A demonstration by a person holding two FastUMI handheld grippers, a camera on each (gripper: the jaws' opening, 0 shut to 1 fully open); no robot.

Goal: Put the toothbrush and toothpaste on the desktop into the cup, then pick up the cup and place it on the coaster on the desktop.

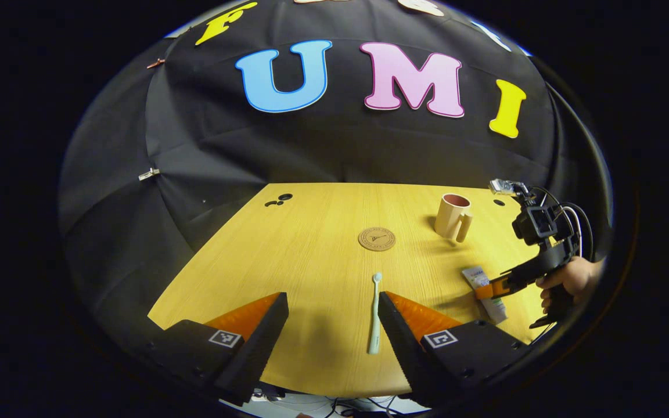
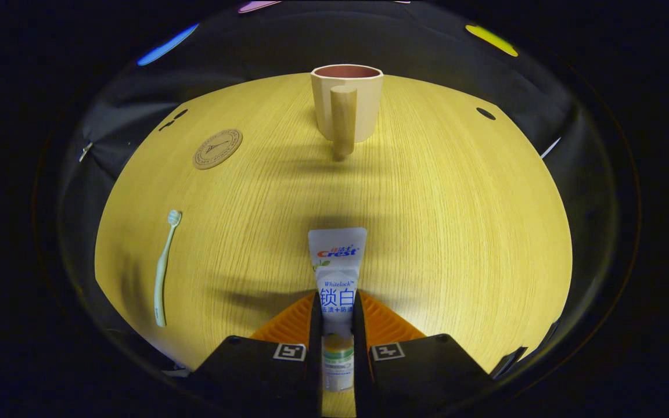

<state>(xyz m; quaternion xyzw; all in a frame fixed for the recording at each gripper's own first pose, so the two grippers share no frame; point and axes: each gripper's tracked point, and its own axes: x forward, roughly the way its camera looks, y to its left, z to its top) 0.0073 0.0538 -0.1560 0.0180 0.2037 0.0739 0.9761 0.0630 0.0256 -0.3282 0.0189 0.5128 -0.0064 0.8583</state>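
Your left gripper point(image 1: 333, 325) hovers low over the counter point(image 1: 311, 244), jaws wide apart and empty; the toothbrush point(image 1: 375, 316) lies just inside its right-hand finger, long axis running straight away from you, bristles at the far end. Beyond it sits the coaster point(image 1: 377, 238), then the cup point(image 1: 453, 217), upright and well apart. Your right gripper point(image 2: 335, 325) has its jaws clamped on the toothpaste point(image 2: 336, 273), tube pointing dead ahead at the cup point(image 2: 346, 104), its handle facing you. That hand looks nearer the cup.
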